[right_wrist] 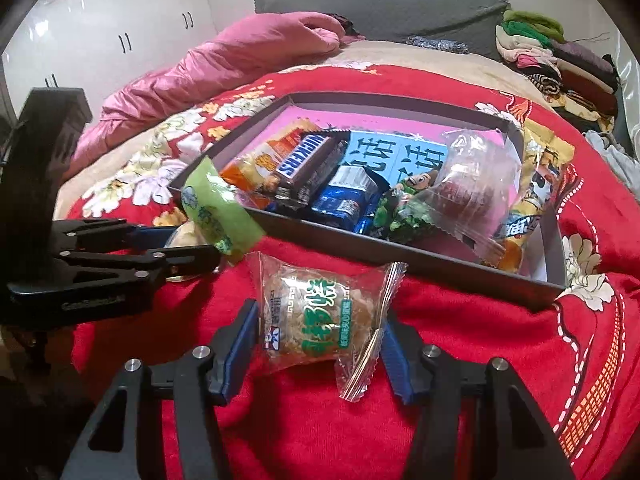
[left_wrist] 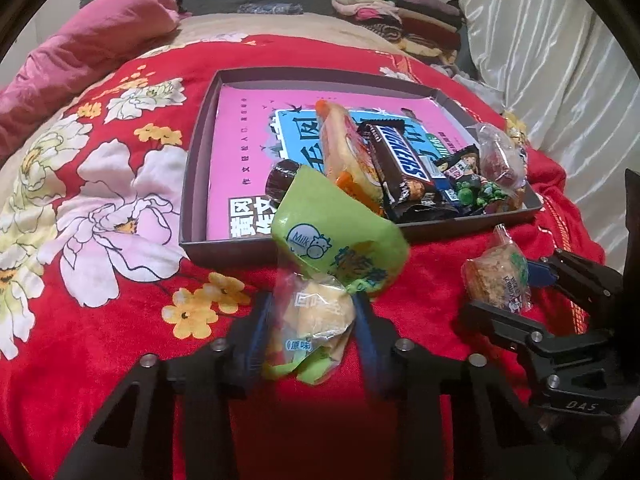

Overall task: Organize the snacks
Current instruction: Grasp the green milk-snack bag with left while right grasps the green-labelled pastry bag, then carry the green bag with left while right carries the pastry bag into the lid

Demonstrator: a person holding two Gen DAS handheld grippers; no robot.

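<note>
My left gripper (left_wrist: 314,312) is shut on a green milk-candy packet (left_wrist: 336,236), whose clear lower end sits between the blue pads. The packet's green top leans over the near wall of the dark grey box (left_wrist: 200,140). In the right wrist view the left gripper (right_wrist: 192,246) holds this green packet (right_wrist: 216,208) at the box's near-left corner. My right gripper (right_wrist: 320,314) is shut on a clear-wrapped rice-crisp cake (right_wrist: 316,312), just in front of the box (right_wrist: 400,264). The right gripper (left_wrist: 502,292) and its cake (left_wrist: 496,284) also show in the left wrist view. A Snickers bar (left_wrist: 400,160) and several other snacks lie in the box.
Everything rests on a red floral blanket (left_wrist: 100,200) on a bed. A pink quilt (left_wrist: 100,40) lies bunched at the far left and folded clothes (left_wrist: 400,12) are stacked at the headboard. A pink book lines the box. White wardrobe doors (right_wrist: 100,28) stand beyond the bed.
</note>
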